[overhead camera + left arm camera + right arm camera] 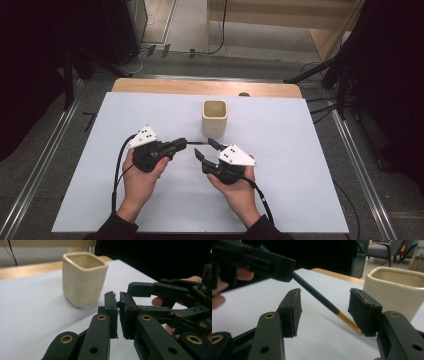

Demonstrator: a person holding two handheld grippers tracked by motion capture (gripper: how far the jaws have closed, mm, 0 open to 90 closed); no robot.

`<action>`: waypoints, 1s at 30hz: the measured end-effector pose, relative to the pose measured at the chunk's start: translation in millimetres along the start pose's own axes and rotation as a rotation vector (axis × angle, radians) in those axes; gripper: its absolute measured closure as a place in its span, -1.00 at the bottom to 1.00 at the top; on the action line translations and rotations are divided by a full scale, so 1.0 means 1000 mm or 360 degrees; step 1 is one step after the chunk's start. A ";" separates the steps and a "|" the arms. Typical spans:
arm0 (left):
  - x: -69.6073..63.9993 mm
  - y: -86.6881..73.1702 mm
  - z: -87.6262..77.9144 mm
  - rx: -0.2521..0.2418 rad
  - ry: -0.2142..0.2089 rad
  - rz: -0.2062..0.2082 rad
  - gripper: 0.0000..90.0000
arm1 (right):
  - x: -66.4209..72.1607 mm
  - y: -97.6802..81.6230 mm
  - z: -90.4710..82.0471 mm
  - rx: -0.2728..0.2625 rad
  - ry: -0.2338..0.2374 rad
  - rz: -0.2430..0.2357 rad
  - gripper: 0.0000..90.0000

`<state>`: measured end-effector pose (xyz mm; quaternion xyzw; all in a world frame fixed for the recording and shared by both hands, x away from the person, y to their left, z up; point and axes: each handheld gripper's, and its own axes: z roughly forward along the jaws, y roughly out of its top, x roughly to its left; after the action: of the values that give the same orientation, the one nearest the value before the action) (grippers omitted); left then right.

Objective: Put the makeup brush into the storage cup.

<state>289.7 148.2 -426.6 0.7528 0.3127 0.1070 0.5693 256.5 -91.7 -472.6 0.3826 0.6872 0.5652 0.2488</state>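
Claws level, L pinching pencil, R apart.

This looks like a lab or a recording room. The bench has a white cover and black curtains hang at 9 and 3 o'clock. Cables lie on the floor at 12 o'clock, and metal rails run along both sides.

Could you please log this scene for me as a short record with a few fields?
surface: white table
cup: cream, square, upright, empty as far as seen
pencil: dark with yellow end, off the table
left gripper: shut on pencil
right gripper: open, fingers either side of pencil's free end
cup to grippers: just beyond them
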 end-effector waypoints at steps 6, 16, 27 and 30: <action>-0.003 -0.005 -0.001 -0.0127 0.0018 0.0052 0.92 | -0.003 0.004 -0.007 -0.0064 -0.0010 0.0279 -0.06; -0.005 -0.012 0.000 -0.0297 -0.0034 0.0094 0.92 | -0.002 0.004 -0.009 -0.0097 0.0032 0.0568 -0.23; -0.007 -0.019 0.004 -0.0395 -0.0093 0.0115 0.92 | -0.009 -0.003 -0.009 -0.0133 0.0093 0.0943 -0.38; -0.008 -0.021 0.007 -0.0402 -0.0099 0.0120 0.91 | -0.008 -0.003 -0.010 -0.0142 0.0067 0.0948 -0.37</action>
<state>279.2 141.6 -446.9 0.6892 0.2506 0.1434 0.6646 252.8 -104.1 -473.7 0.5442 0.5243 0.6507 0.0744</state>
